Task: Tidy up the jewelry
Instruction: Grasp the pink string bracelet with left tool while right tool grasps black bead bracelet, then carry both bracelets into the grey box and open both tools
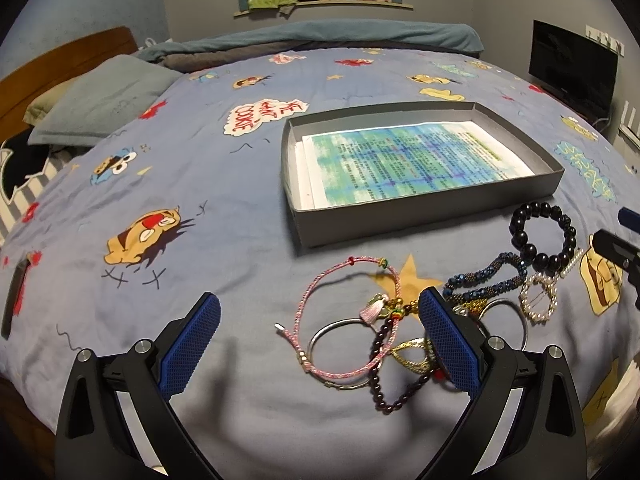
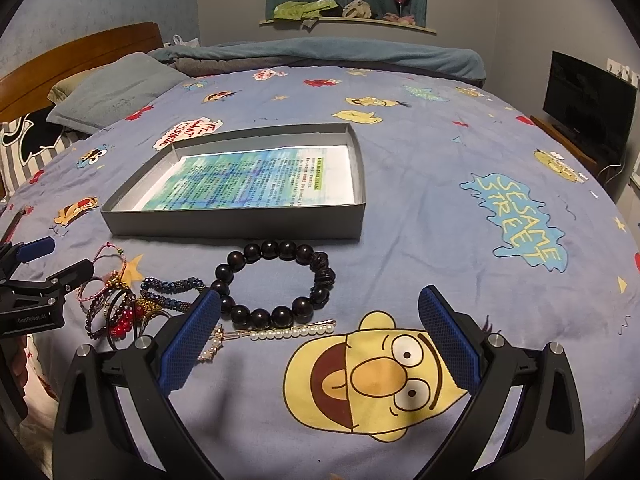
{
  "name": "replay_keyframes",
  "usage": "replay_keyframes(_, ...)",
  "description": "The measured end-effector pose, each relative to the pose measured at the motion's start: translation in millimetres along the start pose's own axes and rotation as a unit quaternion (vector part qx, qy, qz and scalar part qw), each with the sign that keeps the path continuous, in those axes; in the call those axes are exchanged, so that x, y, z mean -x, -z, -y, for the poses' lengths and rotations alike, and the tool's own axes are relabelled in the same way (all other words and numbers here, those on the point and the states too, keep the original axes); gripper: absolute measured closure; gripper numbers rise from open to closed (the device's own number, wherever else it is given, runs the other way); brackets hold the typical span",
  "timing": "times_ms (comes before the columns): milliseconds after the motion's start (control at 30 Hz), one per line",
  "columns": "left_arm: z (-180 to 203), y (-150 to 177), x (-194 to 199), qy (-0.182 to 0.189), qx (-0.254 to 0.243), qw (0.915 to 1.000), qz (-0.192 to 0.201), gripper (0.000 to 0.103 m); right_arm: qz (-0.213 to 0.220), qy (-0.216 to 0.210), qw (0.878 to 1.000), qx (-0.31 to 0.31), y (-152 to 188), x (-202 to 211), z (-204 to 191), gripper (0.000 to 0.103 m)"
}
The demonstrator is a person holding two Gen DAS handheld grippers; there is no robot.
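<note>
A grey shallow box (image 1: 420, 222) lined with a printed sheet lies on the bed; it also shows in the right wrist view (image 2: 236, 222). In front of it lies a heap of jewelry: a pink cord bracelet (image 1: 306, 304), a silver bangle (image 1: 320, 334), a dark purple bead strand (image 1: 380, 384), a blue beaded bracelet (image 1: 484, 278), a black bead bracelet (image 1: 544, 238) (image 2: 276, 284) and a pearl hair clip (image 1: 538, 298) (image 2: 280, 332). My left gripper (image 1: 320, 336) is open and empty above the pink bracelet. My right gripper (image 2: 320, 332) is open and empty, just in front of the black bead bracelet.
The bed has a blue cartoon-print cover (image 2: 440, 200). Pillows (image 1: 100, 100) and a wooden headboard (image 1: 68, 52) are at the left. A folded blanket (image 1: 320, 38) lies at the far edge. A dark TV (image 2: 588, 104) stands at the right.
</note>
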State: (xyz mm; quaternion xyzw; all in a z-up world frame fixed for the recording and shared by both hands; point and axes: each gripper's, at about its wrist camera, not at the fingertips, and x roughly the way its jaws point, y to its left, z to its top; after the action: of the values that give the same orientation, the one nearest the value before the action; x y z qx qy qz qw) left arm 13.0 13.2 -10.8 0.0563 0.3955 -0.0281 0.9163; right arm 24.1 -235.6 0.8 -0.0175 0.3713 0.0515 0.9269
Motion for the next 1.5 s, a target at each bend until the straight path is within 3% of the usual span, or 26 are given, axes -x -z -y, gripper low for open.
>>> replay_keyframes(167, -15.2, 5.5, 3.8, 0.0, -0.017, 0.9997, 0.02, 0.005, 0.001, -0.01, 1.0, -0.01, -1.9, -2.9, 5.8, 0.005)
replay_keyframes(433, -29.4, 14.4, -6.4, 0.015, -0.027, 0.9994, 0.014, 0.007, -0.003, -0.011, 1.0, -0.019, -3.1, -14.1, 10.5, 0.006)
replay_keyframes(467, -30.9, 12.6, -7.6, 0.017, -0.022, 0.9995, 0.016, 0.008, -0.003, -0.011, 1.0, -0.018, -3.2, -14.8, 10.2, 0.008)
replay_keyframes(533, -33.1, 8.0, -10.8, 0.028, -0.014, 0.9993, 0.018, 0.008, -0.011, -0.012, 1.0, -0.014, -4.7, -21.3, 7.5, 0.027)
replay_keyframes(600, -31.4, 2.9, -13.1, 0.033, -0.018, 0.999, 0.023, 0.011, -0.02, -0.016, 1.0, -0.015, -5.9, -27.8, 6.0, 0.034)
replay_keyframes(667, -26.9, -2.2, -18.2, 0.038, -0.031, 0.9986, 0.021, 0.034, -0.025, -0.016, 0.999, -0.013, -7.2, -32.1, 5.1, 0.04)
replay_keyframes(833, -20.1, -5.6, -37.8, 0.064, -0.042, 0.997, -0.008, 0.056, -0.03, -0.015, 0.999, -0.012, -10.6, -40.7, 6.0, 0.053)
replay_keyframes(1100, -15.7, 0.4, -47.6, 0.077, -0.06, 0.9951, -0.018, 0.073, -0.045, -0.018, 0.999, -0.011, -11.7, -54.6, 9.5, 0.066)
replay_keyframes(1167, -16.6, -0.8, -47.5, 0.077, -0.06, 0.9951, -0.016, 0.086, -0.052, -0.018, 0.998, -0.008, -10.4, -59.0, 9.1, 0.066)
replay_keyframes(1300, -17.5, -3.1, -45.4, 0.084, -0.063, 0.9944, -0.012, 0.098, -0.06, -0.026, 0.998, -0.002, -8.9, -62.0, 8.6, 0.074)
replay_keyframes(1400, -16.9, -3.5, -39.2, 0.084, -0.064, 0.9944, -0.005, 0.099, -0.055, -0.024, 0.998, 0.007, -9.0, -59.4, 8.1, 0.087)
replay_keyframes(1500, -17.0, -4.6, -28.8, 0.088, -0.068, 0.9938, 0.006, 0.099, -0.051, -0.032, 0.998, 0.009, -8.9, -54.6, 9.1, 0.088)
